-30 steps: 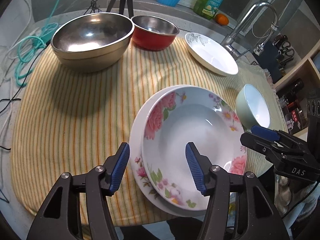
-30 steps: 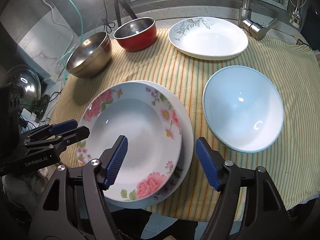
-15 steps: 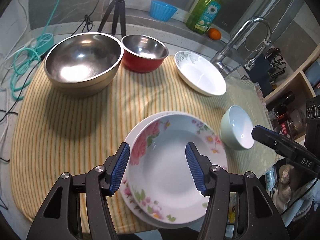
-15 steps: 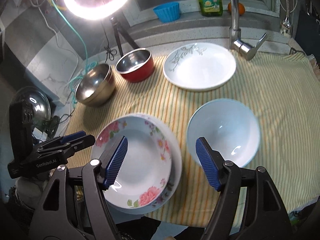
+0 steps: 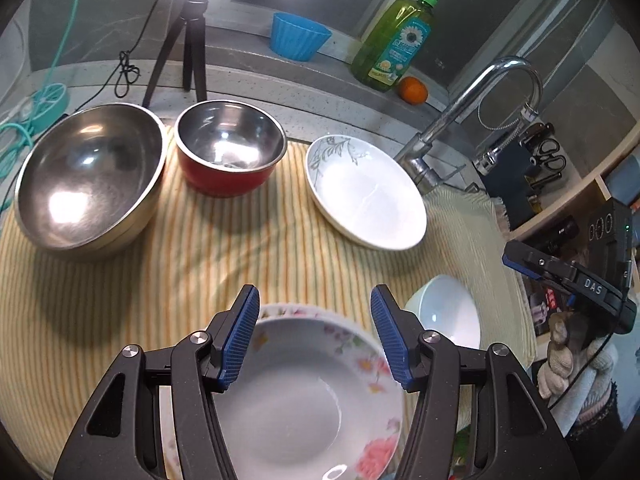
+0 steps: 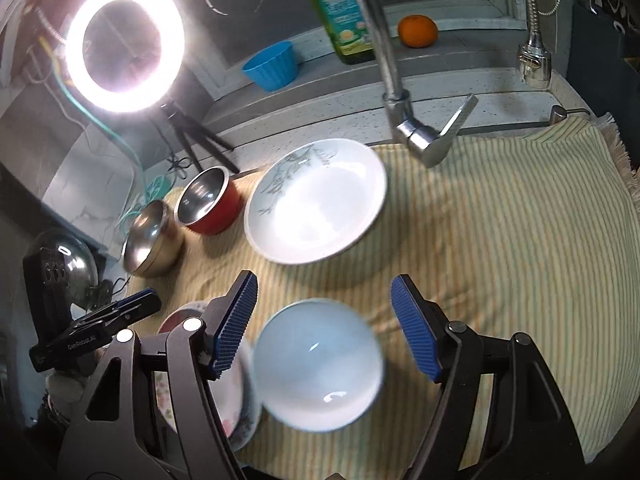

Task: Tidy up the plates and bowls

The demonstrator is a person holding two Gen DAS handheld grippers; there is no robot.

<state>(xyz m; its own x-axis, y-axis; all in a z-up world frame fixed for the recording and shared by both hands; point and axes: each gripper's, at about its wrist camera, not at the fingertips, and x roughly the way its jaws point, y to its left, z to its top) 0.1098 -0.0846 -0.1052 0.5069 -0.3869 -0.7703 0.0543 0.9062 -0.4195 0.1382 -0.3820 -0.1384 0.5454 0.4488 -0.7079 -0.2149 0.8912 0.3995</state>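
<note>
Nearest, the left gripper [image 5: 314, 334] is released above the floral plate [image 5: 304, 400], the right gripper [image 6: 324, 330] is closing with nothing pinched above the pale blue bowl [image 6: 318, 364] just right of that plate, and beyond the plate stand the leaf-pattern white dish [image 5: 366, 192], red bowl [image 5: 230, 148] and large steel bowl [image 5: 90, 176].

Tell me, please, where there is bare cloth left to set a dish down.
The widest free patch is the cloth right of the leaf-pattern plate and pale blue bowl. A smaller one lies in front of the steel bowl and red bowl. Around the flowered plates it is crowded.
</note>
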